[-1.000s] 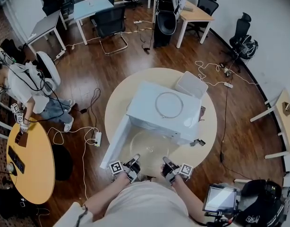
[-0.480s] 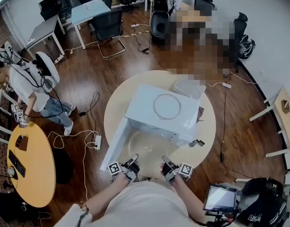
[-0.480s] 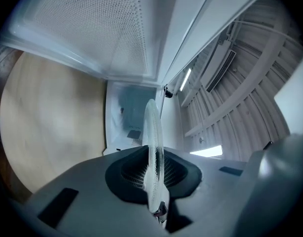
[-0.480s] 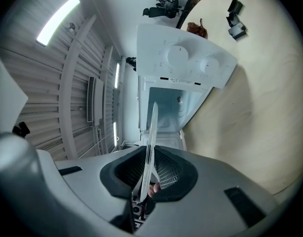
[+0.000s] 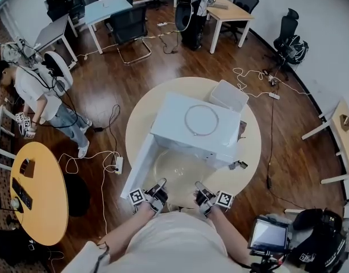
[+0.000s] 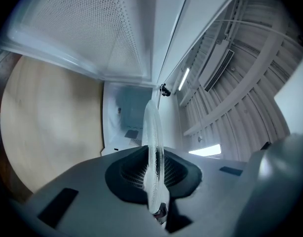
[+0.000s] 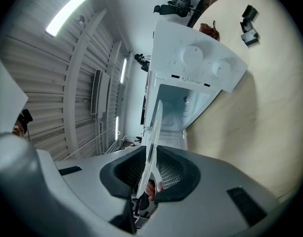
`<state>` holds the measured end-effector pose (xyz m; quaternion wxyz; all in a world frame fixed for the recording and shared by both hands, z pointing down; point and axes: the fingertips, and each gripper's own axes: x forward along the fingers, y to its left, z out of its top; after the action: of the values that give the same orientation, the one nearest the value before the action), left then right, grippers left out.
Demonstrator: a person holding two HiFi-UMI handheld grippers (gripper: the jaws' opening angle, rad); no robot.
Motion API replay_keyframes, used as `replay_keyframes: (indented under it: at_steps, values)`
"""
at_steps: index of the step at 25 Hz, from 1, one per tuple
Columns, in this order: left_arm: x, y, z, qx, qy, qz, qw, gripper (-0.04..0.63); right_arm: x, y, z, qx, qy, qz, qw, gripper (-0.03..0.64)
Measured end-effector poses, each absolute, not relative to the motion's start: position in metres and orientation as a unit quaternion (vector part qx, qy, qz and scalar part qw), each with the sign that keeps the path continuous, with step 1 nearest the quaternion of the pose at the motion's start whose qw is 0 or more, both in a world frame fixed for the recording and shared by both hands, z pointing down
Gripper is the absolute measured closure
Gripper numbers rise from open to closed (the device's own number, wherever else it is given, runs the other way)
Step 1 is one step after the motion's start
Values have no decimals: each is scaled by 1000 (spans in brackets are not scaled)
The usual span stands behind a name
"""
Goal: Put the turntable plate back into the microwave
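The clear glass turntable plate point(image 5: 180, 172) hangs level in front of the open white microwave point(image 5: 194, 127) on the round table point(image 5: 251, 147). My left gripper point(image 5: 157, 191) is shut on the plate's near left rim, and my right gripper point(image 5: 200, 193) is shut on its near right rim. In the left gripper view the plate point(image 6: 152, 147) runs edge-on between the pads point(image 6: 129, 169) of the left gripper point(image 6: 154, 169), with the microwave cavity point(image 6: 124, 120) beyond. The right gripper view shows the plate point(image 7: 152, 137) edge-on in the right gripper point(image 7: 150, 169), facing the cavity point(image 7: 176, 107).
The microwave door point(image 5: 139, 166) swings open to the left. A roller ring point(image 5: 200, 120) lies on top of the microwave. A white bin point(image 5: 229, 95) stands behind it, and a small dark object point(image 5: 238, 165) is on the table at right. A person point(image 5: 32, 92) stands far left.
Both grippers have lifted the plate a little, still holding it in front of the microwave opening. The person at the far left has shifted position.
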<state>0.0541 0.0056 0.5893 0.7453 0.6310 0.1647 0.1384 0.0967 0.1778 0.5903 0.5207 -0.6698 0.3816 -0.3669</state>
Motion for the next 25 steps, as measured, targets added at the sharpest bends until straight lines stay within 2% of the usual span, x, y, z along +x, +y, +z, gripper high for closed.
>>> replay_keyframes:
  at_steps: [12,25]
  values:
    - [65,13,596,631,147,130,751,558,102,182,587,-680,384,-356,513,526]
    - [85,18,610,638,113,106,755,558,117,185,592,-678,385,-372,503,526]
